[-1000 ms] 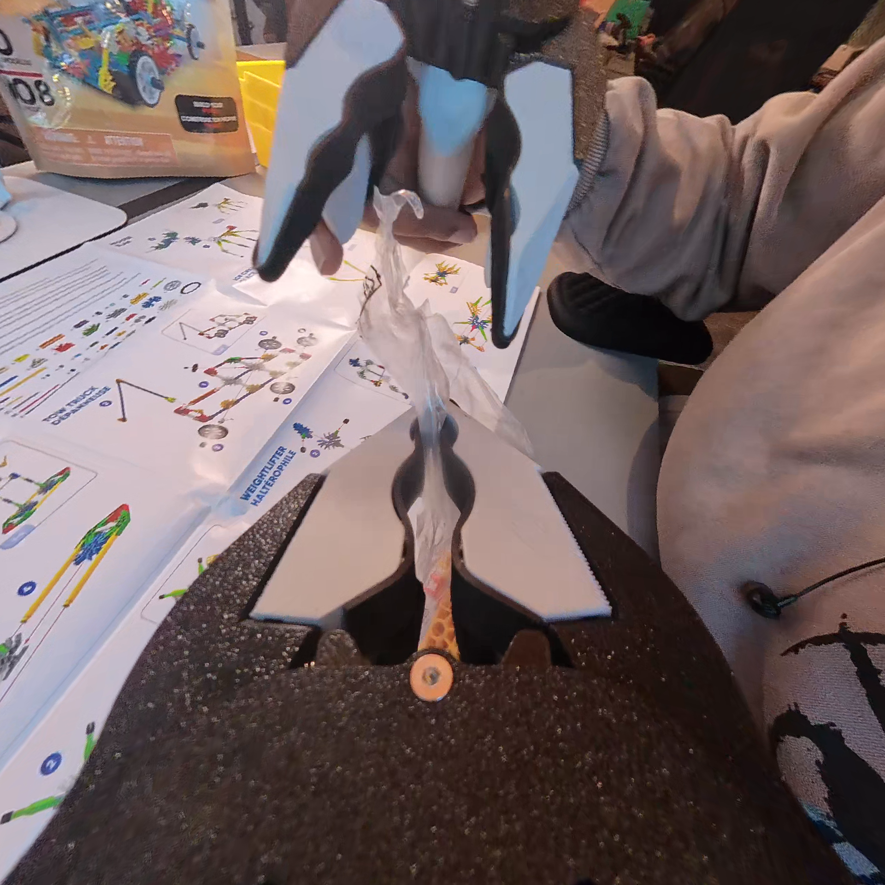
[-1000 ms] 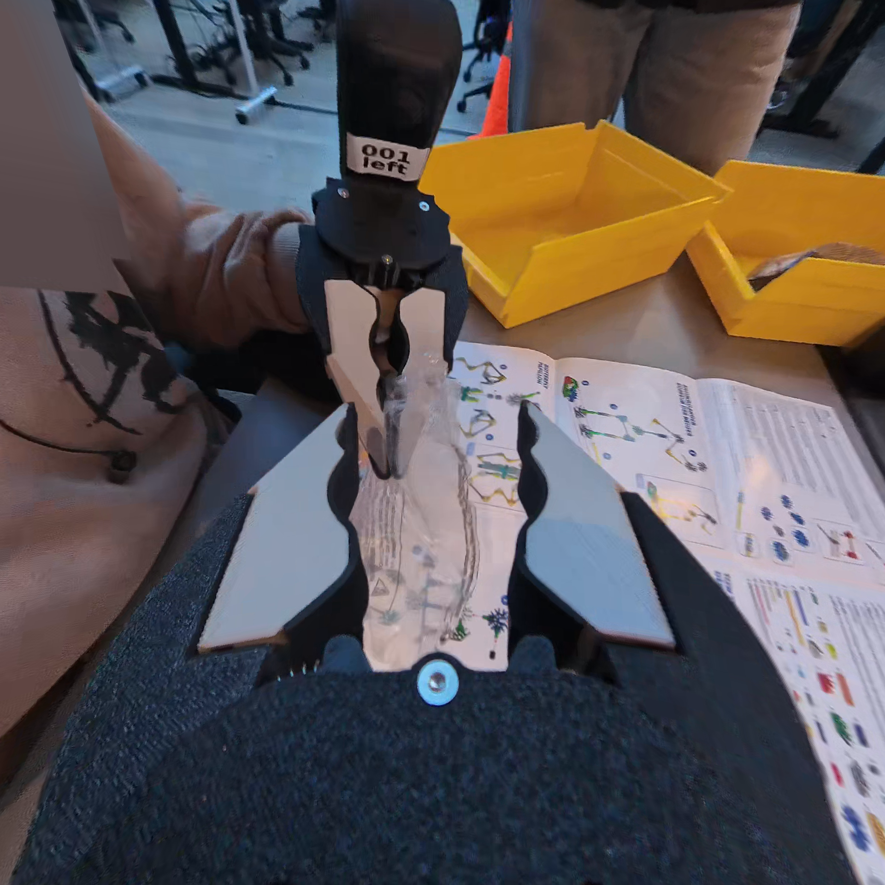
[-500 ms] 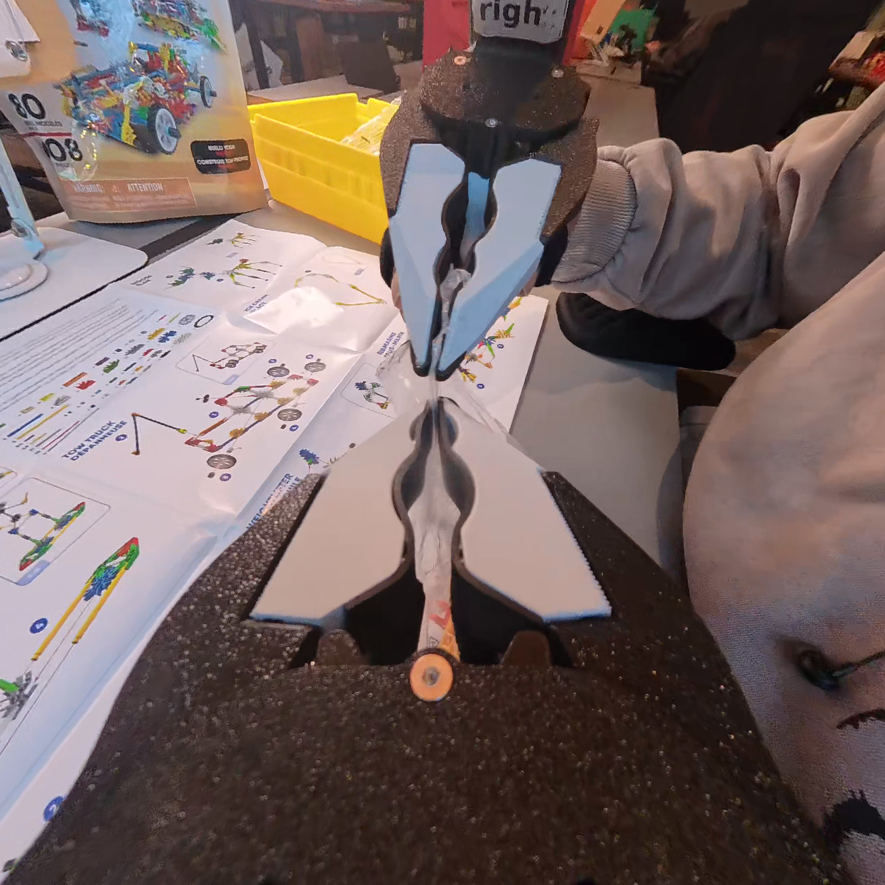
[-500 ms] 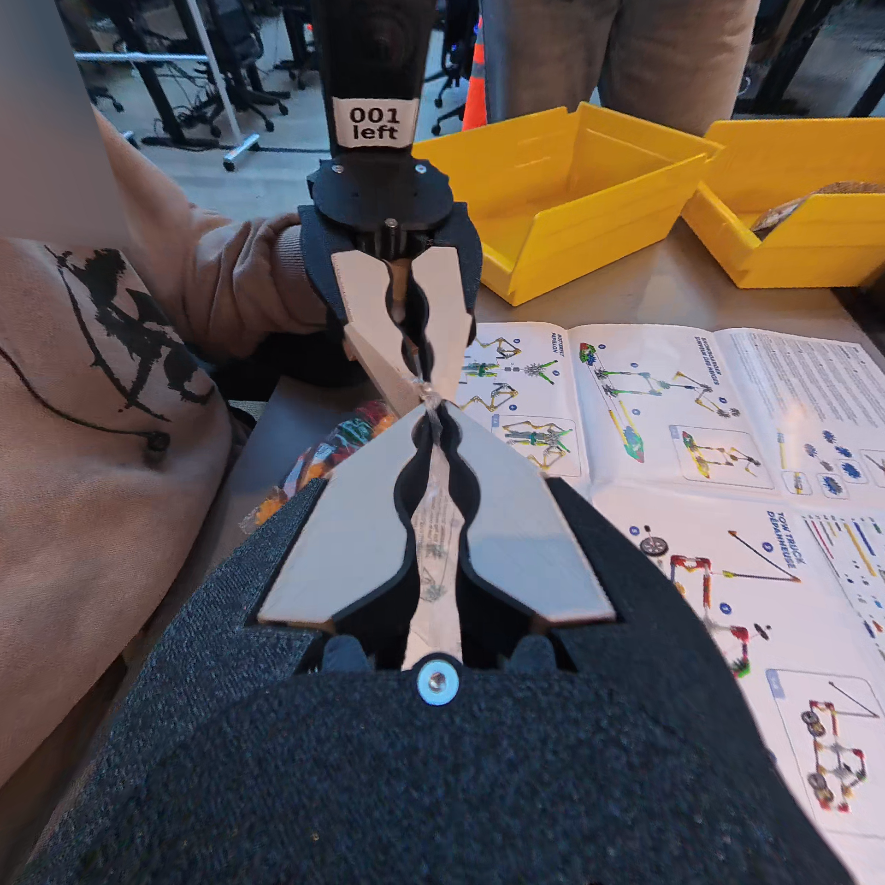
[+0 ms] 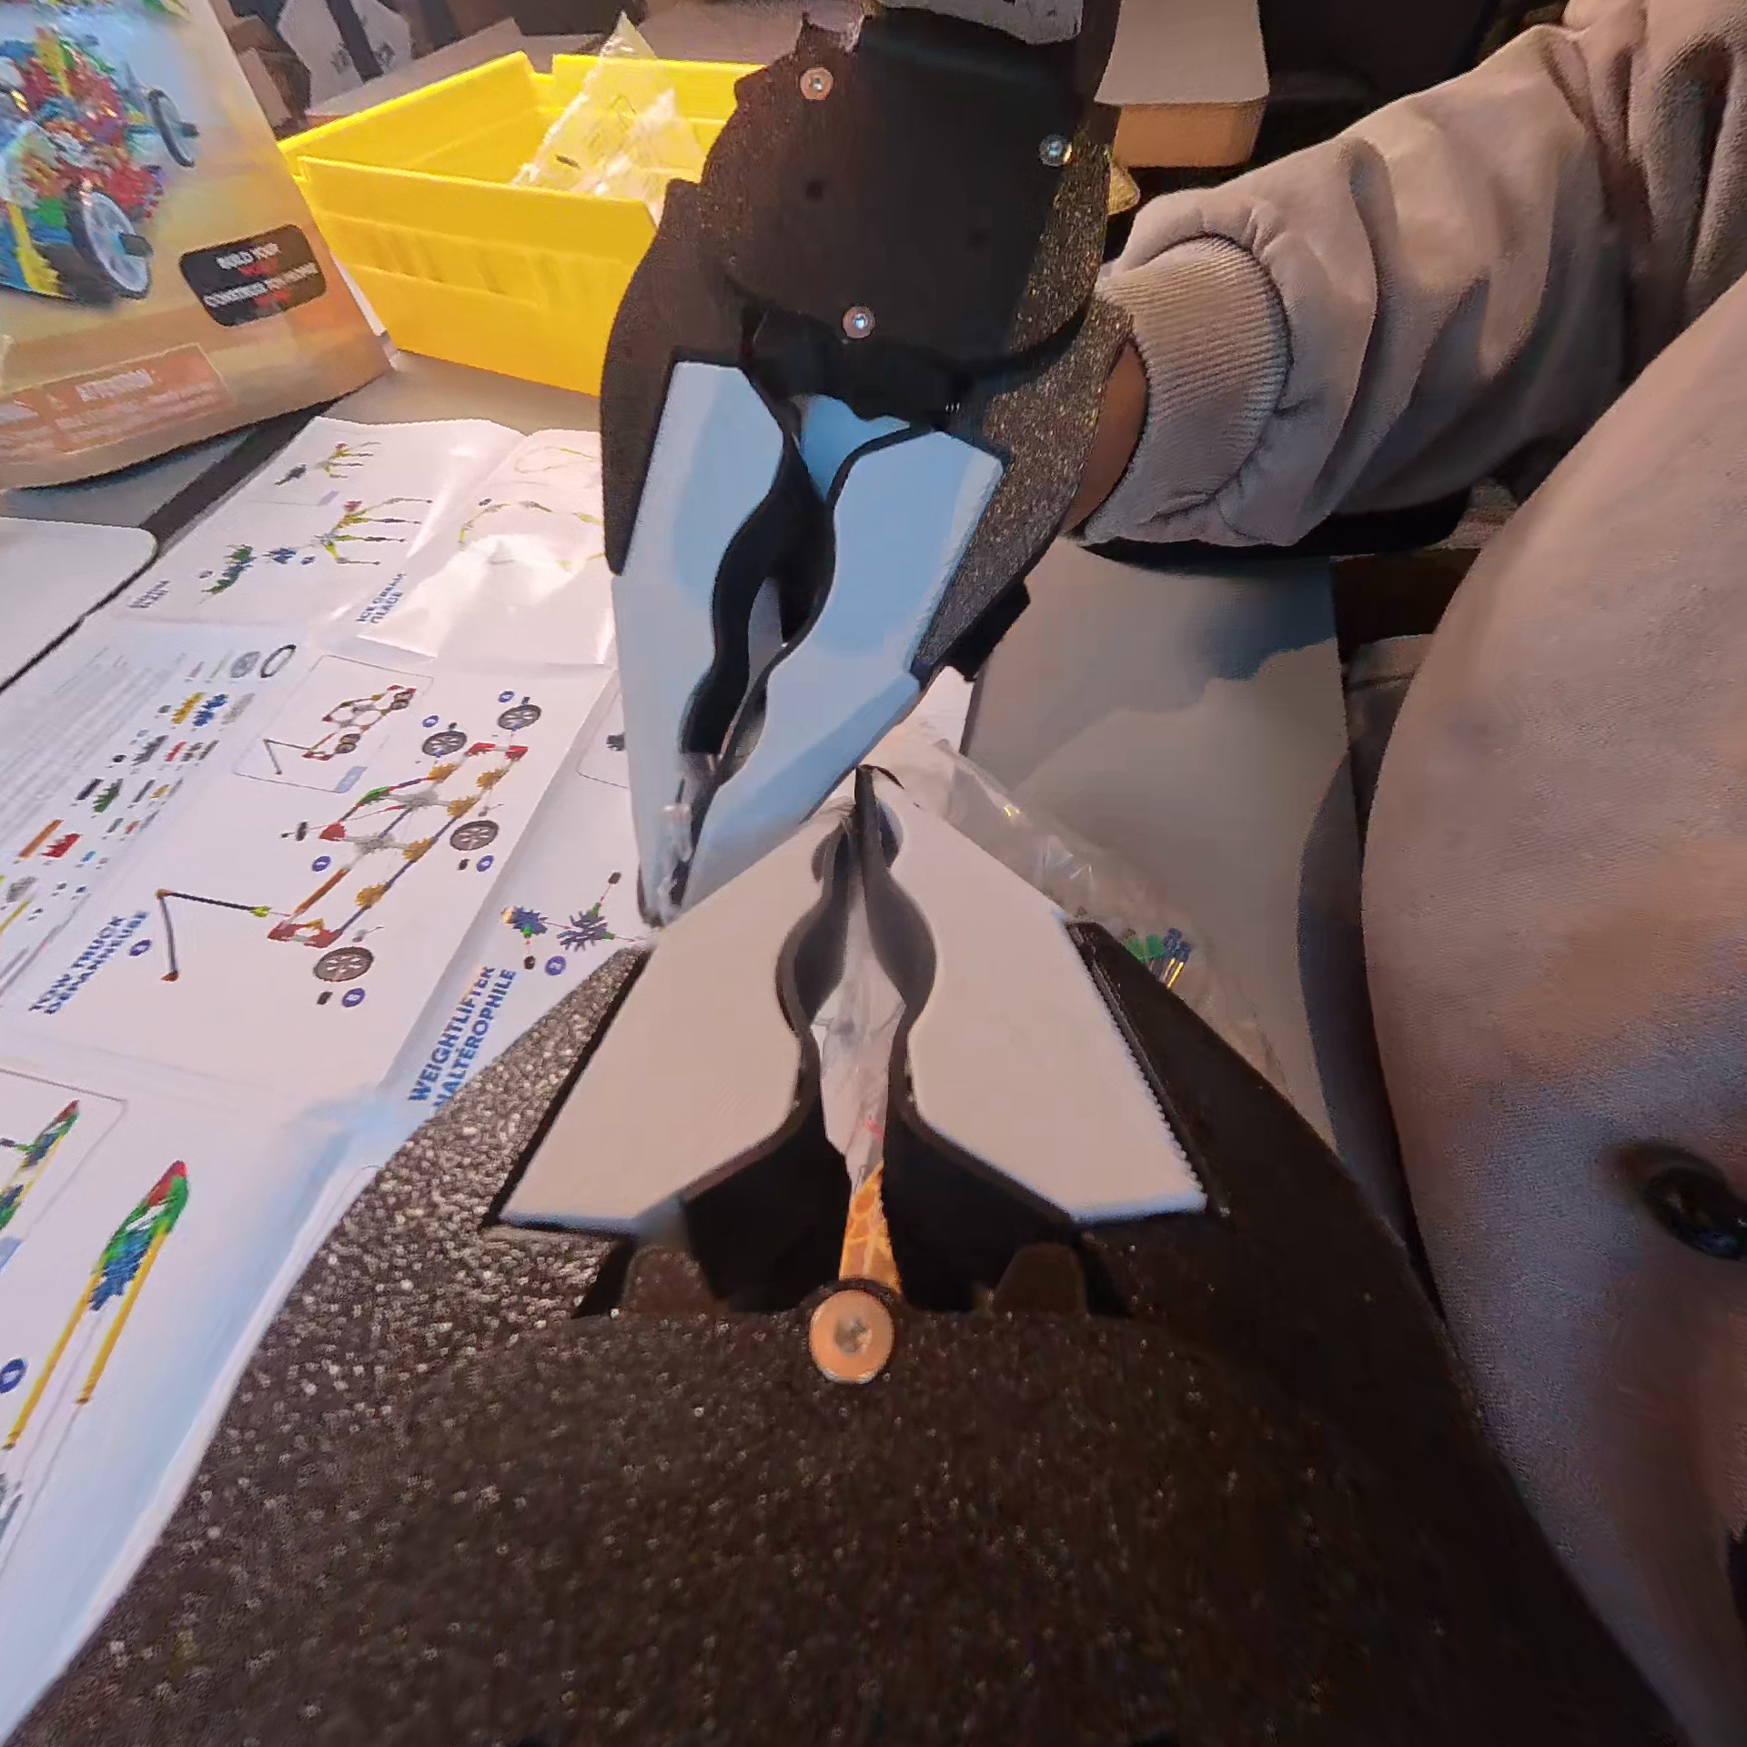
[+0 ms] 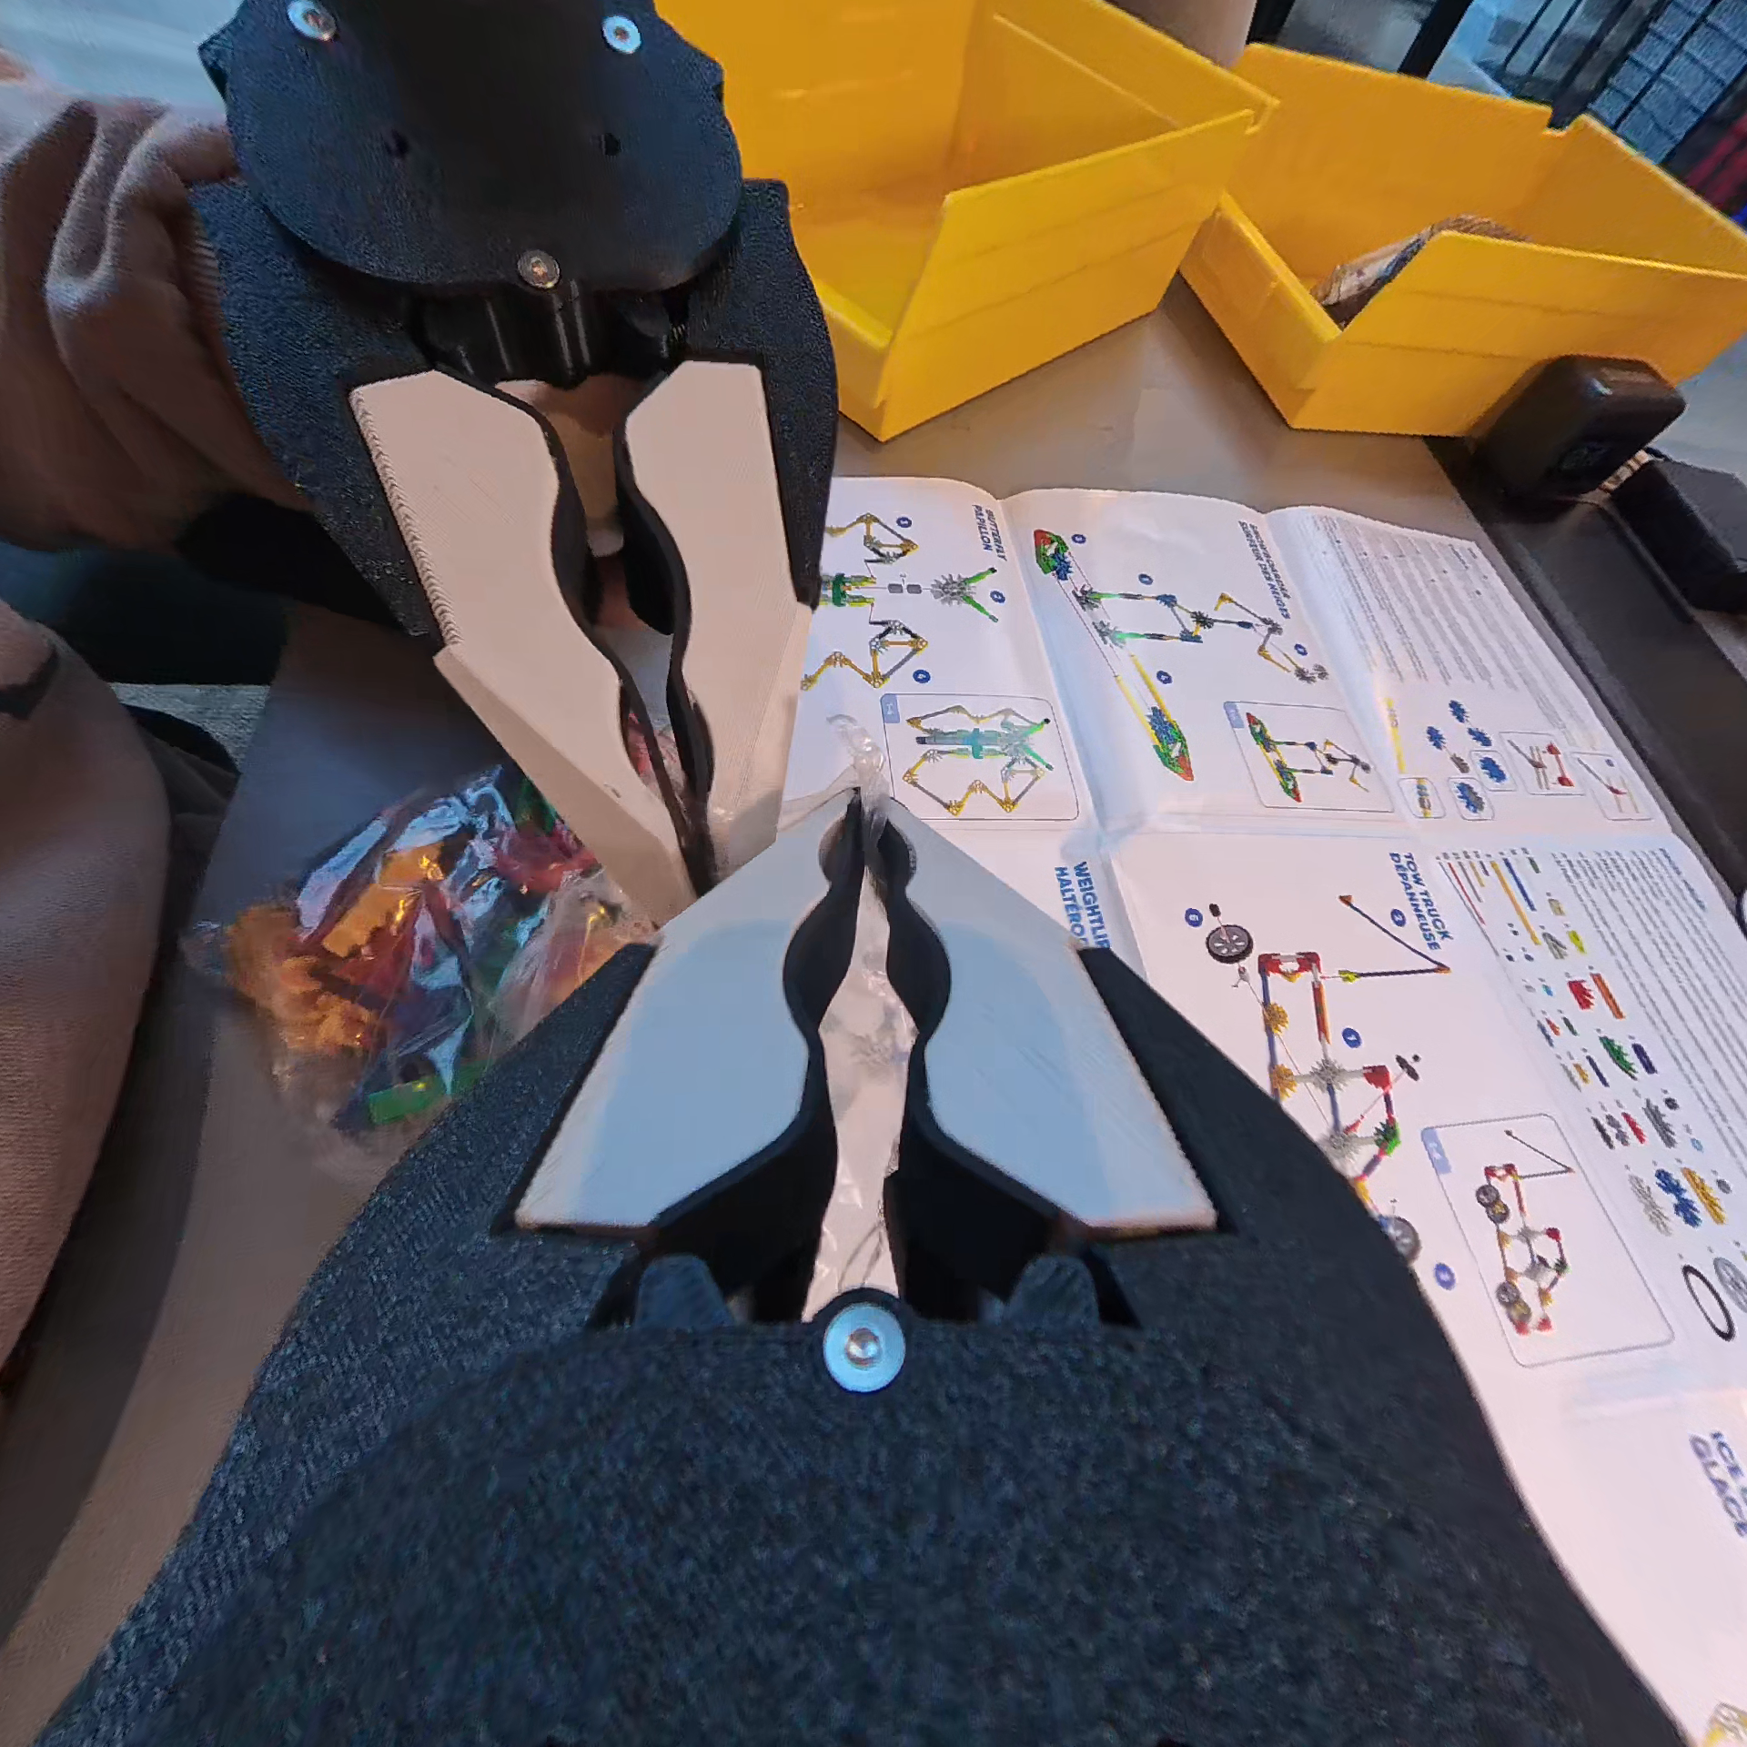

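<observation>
A clear plastic bag (image 6: 406,964) of small coloured building pieces rests low on the table edge beside the person's lap. My left gripper (image 5: 865,789) is shut on a strip of the bag's plastic (image 5: 856,1030). My right gripper (image 6: 862,804) is shut on another part of the same plastic. The two grippers face each other with tips almost touching. The right gripper (image 5: 673,889) shows tilted in the left wrist view. The left gripper (image 6: 704,874) shows in the right wrist view, just above the bag.
A large unfolded instruction sheet (image 6: 1229,709) covers the table, also in the left wrist view (image 5: 359,756). Two yellow bins (image 6: 1021,217) (image 6: 1475,284) stand at the back. A toy box (image 5: 142,236) and a yellow bin (image 5: 454,236) with clear bags stand behind. The person's grey sleeve (image 5: 1371,284) is close. Across from one pair of fingers to the other is roughly 5 centimeters.
The right gripper was open around the bag a second ago, then shut on it. Both grippers have since moved closer together and lower, with their tips now side by side.
</observation>
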Available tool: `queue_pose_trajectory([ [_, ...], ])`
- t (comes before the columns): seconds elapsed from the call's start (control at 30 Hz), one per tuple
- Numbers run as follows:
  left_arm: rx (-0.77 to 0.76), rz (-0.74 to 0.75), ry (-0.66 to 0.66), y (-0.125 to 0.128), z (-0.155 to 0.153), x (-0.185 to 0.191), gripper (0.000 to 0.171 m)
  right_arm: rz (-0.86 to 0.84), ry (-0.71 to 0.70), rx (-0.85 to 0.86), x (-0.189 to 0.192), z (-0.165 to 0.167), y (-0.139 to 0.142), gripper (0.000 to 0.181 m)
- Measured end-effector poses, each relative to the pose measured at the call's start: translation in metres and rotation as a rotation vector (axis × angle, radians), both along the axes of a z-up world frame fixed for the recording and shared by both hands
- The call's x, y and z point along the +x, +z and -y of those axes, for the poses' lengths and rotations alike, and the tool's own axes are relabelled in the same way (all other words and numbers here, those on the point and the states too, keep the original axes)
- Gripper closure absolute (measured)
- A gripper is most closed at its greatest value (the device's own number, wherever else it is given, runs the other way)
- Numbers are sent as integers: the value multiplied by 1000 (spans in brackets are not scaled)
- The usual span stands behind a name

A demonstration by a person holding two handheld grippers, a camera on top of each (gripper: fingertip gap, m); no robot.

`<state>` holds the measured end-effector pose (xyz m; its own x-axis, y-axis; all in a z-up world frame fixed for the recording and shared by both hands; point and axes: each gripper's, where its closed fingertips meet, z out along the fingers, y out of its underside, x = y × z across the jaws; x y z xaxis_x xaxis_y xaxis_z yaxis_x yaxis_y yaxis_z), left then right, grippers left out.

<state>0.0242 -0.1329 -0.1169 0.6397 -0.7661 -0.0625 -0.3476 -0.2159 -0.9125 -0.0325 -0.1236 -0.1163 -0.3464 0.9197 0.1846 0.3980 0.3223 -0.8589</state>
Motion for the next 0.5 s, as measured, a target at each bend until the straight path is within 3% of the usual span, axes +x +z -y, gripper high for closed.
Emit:
queue_pose_trajectory([
  [0.37,-21,6,-105,-3,12,11,171,-57,-29,-30,-19,-1,-5,181],
  [0.5,-65,124,-129,-1,15,9,171,-82,-69,-150,-16,-9,0,181],
])
